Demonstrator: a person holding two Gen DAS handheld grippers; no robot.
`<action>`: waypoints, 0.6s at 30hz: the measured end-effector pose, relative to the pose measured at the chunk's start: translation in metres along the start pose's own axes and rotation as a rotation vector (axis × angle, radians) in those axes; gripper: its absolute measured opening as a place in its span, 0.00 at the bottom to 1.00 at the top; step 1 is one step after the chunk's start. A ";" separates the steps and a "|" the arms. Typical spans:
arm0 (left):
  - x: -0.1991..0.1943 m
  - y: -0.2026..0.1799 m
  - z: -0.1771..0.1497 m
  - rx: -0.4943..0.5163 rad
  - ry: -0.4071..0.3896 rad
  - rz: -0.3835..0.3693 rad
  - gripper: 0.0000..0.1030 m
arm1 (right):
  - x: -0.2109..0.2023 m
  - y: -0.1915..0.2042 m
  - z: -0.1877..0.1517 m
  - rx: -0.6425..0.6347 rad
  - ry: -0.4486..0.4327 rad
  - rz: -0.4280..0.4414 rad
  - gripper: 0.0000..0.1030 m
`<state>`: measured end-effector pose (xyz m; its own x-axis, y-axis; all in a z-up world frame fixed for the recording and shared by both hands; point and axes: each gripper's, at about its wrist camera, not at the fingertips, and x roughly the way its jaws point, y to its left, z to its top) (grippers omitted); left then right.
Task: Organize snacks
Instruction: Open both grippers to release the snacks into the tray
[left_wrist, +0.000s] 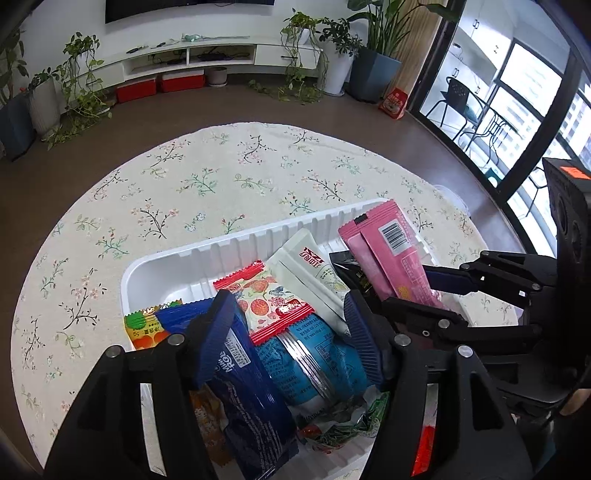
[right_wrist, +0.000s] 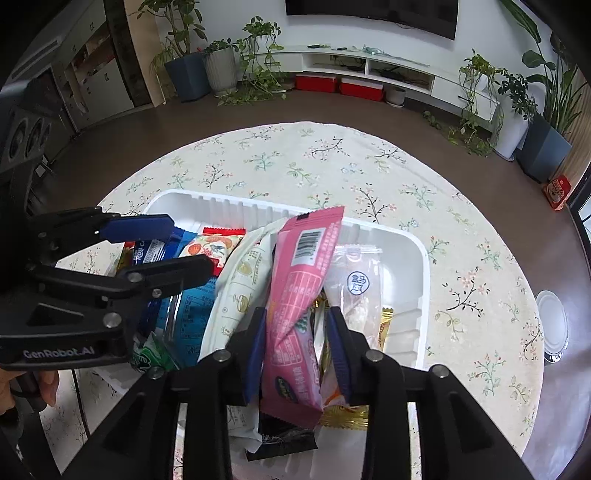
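Surface: a round surface (left_wrist: 229, 177) covered with a floral cloth is seen, with the white tray (left_wrist: 236, 243) set on its near part.
Tray: a ribbed white plastic tray (right_wrist: 417, 266) is filled with snack packets, piled loosely and overlapping.
Left claw: the left claw (left_wrist: 288, 332) is held wide above the left part of the tray; nothing is gripped. In the right wrist view it (right_wrist: 184, 243) is seen at the left, both fingers spread over the packets.
Under the left claw: a dark blue biscuit packet (left_wrist: 251, 398) lies against the left finger, a light blue packet (left_wrist: 314, 365) lies between the fingers, and a red-edged fruit-print packet (left_wrist: 269, 302) rests on top of both, just beyond the fingertips.
Right claw: the right claw (right_wrist: 299, 347) is closed narrowly on the pink packet (right_wrist: 303, 295), which is clamped near its lower half between the two blue pads.
Pink packet: it (left_wrist: 391, 251) stands tilted, its barcode end raised toward the far rim, in the right half of the tray.
Neighbours: a white packet (right_wrist: 236, 288) leans just left of the pink packet; a clear wrapped sweet (right_wrist: 358, 284) lies just right of it; gold wrappers (right_wrist: 347, 417) lie beneath.
Elsewhere: a round clear lid (right_wrist: 552, 325) is seen on the cloth, well apart to the right.
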<state>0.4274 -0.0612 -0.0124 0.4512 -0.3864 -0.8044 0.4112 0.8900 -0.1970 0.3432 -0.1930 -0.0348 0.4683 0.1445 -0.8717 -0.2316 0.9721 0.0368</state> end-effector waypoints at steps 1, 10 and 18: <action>-0.002 0.001 0.000 -0.003 -0.005 0.001 0.63 | -0.001 -0.001 0.000 0.002 -0.004 0.000 0.46; -0.038 0.002 -0.016 -0.033 -0.068 -0.010 0.76 | -0.029 -0.017 -0.004 0.061 -0.051 0.017 0.59; -0.095 -0.017 -0.060 -0.042 -0.139 -0.048 1.00 | -0.072 -0.034 -0.039 0.109 -0.081 0.078 0.70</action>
<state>0.3298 -0.0251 0.0334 0.5387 -0.4557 -0.7087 0.4028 0.8781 -0.2584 0.2842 -0.2440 0.0078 0.5209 0.2307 -0.8218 -0.1780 0.9710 0.1598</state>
